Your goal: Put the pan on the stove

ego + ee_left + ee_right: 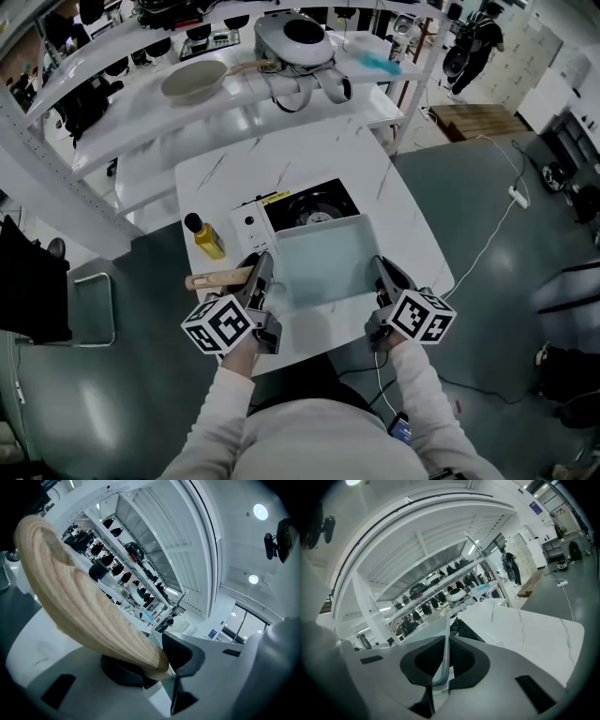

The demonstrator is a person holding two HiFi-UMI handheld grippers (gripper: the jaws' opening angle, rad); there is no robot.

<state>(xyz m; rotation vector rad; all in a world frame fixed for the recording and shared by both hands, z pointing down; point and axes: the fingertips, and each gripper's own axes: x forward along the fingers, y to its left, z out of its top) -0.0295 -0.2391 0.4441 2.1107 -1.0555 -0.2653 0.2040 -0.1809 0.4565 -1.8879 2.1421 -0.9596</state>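
Observation:
A pale square pan (323, 262) with a wooden handle (217, 278) is held between both grippers, over the near half of the white table (220, 178). My left gripper (262, 281) is shut on the handle's inner end, and the wooden handle (84, 606) runs up and left from my left gripper (159, 667). My right gripper (382, 279) is shut on the pan's right wall, with the thin pan rim (443, 634) pinched between the black pads of my right gripper (440, 667). The black-topped stove (314, 204) lies just beyond, its near part hidden by the pan.
A yellow bottle with a black cap (204, 236) stands left of the stove. A shelf behind carries a bowl (193, 81) and a round grey appliance (295, 39). A metal chair (89, 309) is at left, and a white cable (497, 234) crosses the floor at right.

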